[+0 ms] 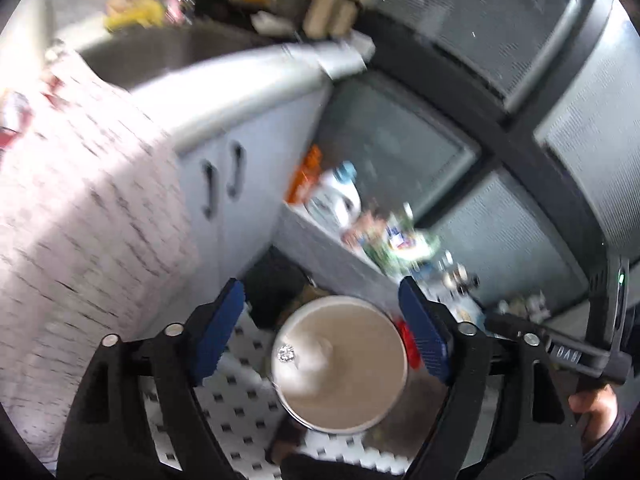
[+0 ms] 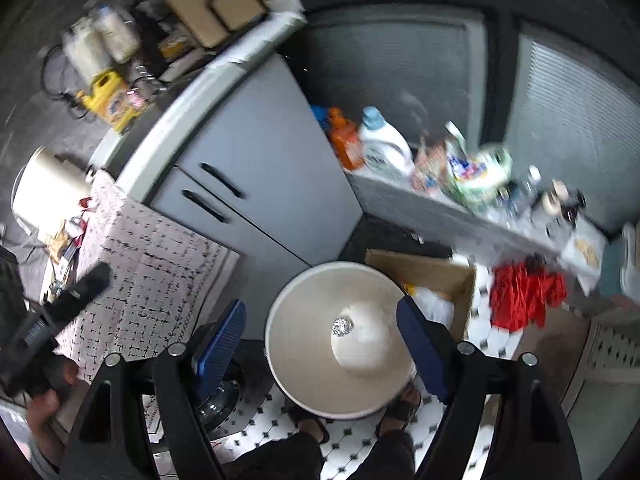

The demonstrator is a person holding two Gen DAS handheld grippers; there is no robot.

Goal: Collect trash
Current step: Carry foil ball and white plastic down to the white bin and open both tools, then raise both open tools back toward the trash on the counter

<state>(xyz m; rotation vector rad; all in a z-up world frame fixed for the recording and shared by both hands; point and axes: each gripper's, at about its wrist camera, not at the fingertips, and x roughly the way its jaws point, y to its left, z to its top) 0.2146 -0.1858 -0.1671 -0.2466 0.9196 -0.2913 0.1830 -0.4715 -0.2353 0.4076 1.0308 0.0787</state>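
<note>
Straight below both open grippers sits the round bin (image 2: 340,344), mouth unobstructed, only a foil ball (image 2: 342,327) inside. Left, the patterned tablecloth (image 2: 152,276) crowds close; behind, grey cabinet doors (image 2: 260,168) wall things off. Right, a cardboard box (image 2: 436,280) nudges the bin, with a cluttered ledge (image 2: 460,216) beyond. Tiled floor (image 2: 492,336) shows bare patches.

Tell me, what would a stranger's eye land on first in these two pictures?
Probably the big round white bin on the tiled floor, seen from straight above, with a small ball of foil lying inside it. Both the left gripper and the right gripper frame it with their blue pads spread wide and nothing between them. A bright red cloth on the floor beside the cardboard box catches the eye next.
</note>
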